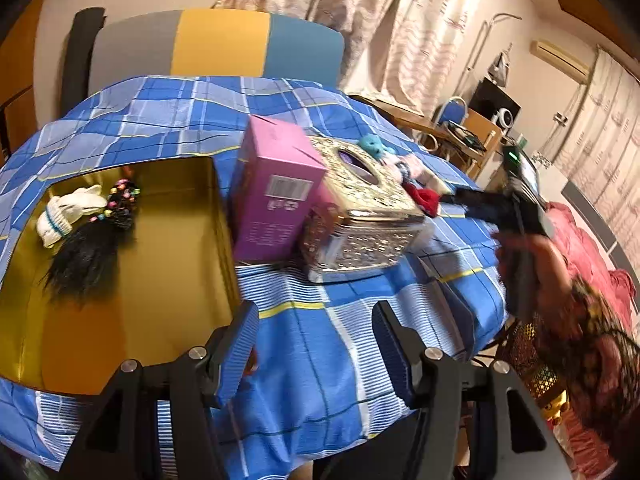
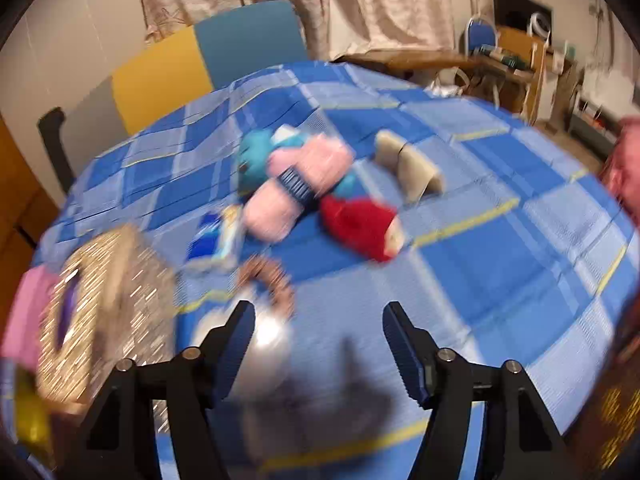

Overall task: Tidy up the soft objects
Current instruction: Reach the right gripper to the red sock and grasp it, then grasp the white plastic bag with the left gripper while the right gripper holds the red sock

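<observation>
- My left gripper [image 1: 316,344] stands with its jaws apart and nothing between them, above the blue checked cloth [image 1: 320,328] that covers the table.
- My right gripper [image 2: 318,344] is likewise released, nothing between its jaws. In the left wrist view it shows at the right, beyond the glittery box, held in a hand [image 1: 520,256].
- An open gold tin [image 1: 168,264] sits on the cloth at my left. Inside it lie a white knitted item [image 1: 66,212] and a black hairpiece with coloured beads [image 1: 100,236], touching each other near the far corner.
- A pink carton [image 1: 276,184] stands upright just beside the tin, and a glittery tissue box [image 1: 360,216] leans against it.
- Loose soft items remain on the cloth past the tissue box: a teal plush toy [image 2: 256,156], a pink roll with a dark striped band [image 2: 296,188] touching it, and a red knitted item [image 2: 356,224] just beside these.
- Two beige pieces [image 2: 408,168] lie near the pile, on its far right.
- A brown ring-shaped item [image 2: 268,280] lies near my right gripper's left finger; blur prevents closer identification.
- A blue and white object [image 2: 216,240] lies between the tissue box and the pink roll.
</observation>
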{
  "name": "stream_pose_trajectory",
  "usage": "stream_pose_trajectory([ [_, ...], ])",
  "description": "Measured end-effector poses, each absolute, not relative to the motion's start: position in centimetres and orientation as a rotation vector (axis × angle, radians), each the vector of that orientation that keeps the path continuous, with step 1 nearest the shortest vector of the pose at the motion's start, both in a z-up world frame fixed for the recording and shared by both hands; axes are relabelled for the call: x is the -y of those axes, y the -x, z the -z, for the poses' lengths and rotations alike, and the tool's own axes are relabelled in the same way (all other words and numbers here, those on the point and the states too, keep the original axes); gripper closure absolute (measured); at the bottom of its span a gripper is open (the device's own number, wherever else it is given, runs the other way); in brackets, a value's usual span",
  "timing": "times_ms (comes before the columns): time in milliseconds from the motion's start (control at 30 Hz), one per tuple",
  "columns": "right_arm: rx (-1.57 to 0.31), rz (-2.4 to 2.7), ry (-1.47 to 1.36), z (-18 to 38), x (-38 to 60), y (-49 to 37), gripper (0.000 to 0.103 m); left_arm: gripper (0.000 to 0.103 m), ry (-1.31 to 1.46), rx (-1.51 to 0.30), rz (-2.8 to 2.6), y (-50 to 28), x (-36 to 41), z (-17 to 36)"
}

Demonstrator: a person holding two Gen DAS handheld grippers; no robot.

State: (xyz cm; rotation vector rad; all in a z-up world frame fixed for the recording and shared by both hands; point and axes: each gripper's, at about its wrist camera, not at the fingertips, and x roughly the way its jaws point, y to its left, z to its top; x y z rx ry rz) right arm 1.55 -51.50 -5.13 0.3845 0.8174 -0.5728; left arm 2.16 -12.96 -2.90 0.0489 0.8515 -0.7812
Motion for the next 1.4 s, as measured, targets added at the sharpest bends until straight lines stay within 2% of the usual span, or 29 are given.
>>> stream_pose_trajectory([
  [67,-0.827,0.611,-0.336,5.1,53.2,-2.9,0.021,0.043,-0.058,-0.858,0.797,-1.9,13.6,3.0],
  [167,-0.869,0.614,-0.313,5.7,55.9,-5.1,0.02,0.043,-0.066,-0.868,0.82,-1.7,14.5,3.3],
  [400,-1.105,0.558,-0.137,9.8,57.3,-9.5,0.021,0.043,-0.129,-0.886,0.828,-1.4,17.1,3.3],
  [467,-1.117,0.513,-0.153,10.4,57.4,-9.5,0.04,0.043,-0.143,-0.879,0.831,-1.3,17.8,3.3],
  [533,-1.123,0.503,-0.179,10.6,57.7,-8.8,0.052,0.043,-0.159,-0.884,0.846,-1.1,18.8,3.6],
  [567,-1.121,0.509,-0.174,10.6,57.8,-8.5,0.065,0.043,-0.165,-0.89,0.854,-1.1,19.3,3.7],
  [667,-1.111,0.45,-0.29,9.6,58.5,-6.2,0.075,0.043,-0.186,-0.903,0.88,-0.9,21.2,3.9],
  [900,-1.088,0.391,-0.417,7.3,58.5,0.4,0.076,0.043,-0.248,-0.875,0.95,0.2,26.9,2.6],
  [1067,-0.996,0.367,-0.57,7.7,60.7,4.0,0.076,0.043,-0.263,-0.909,1.028,0.1,33.1,1.4],
  [1200,-0.945,0.372,-0.701,7.6,62.6,4.8,0.076,0.043,-0.413,-0.901,0.94,-0.9,38.7,1.7],
  [1400,-0.906,0.386,-0.719,6.7,62.6,4.9,0.076,0.042,-0.69,-0.887,0.769,-3.4,45.0,5.3],
])
